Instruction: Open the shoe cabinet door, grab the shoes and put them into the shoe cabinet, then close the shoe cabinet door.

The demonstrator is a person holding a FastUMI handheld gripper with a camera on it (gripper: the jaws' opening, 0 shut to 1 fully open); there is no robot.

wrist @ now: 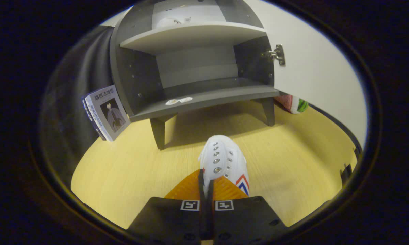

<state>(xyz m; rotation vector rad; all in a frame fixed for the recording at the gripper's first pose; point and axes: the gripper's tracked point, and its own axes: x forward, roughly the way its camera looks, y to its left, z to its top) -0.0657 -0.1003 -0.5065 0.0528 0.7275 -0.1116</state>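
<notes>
Far ahead of the fingers and to their left, a book [106, 112] leaned upright against the outer left wall of the shoe cabinet [136, 73], with dark cloth [77, 88] hanging behind it. The cabinet stood straight beyond the fingers on short legs, its front open; an upper shelf [191, 35] crossed the inside, and the lower shelf [208, 97] carried two small pale scraps [178, 100] near its front lip. Below it stretched the yellow wood-grain floor [123, 173].

The gripper [206, 185] had its fingers drawn nearly together, pinching the rear edge of a white shoe [223, 160]. The shoe pointed away from the tool toward the cabinet, toe forward, metal eyelets in rows along its top and a red-and-blue chevron on its right side. It sat just ahead of the fingers, short of the cabinet's legs; whether it rested on the floor or hung above it could not be told.

To the right, the cabinet door [313, 68] stood swung wide on a metal hinge [277, 54]. Under its lower edge showed a red-and-green object [294, 103].
</notes>
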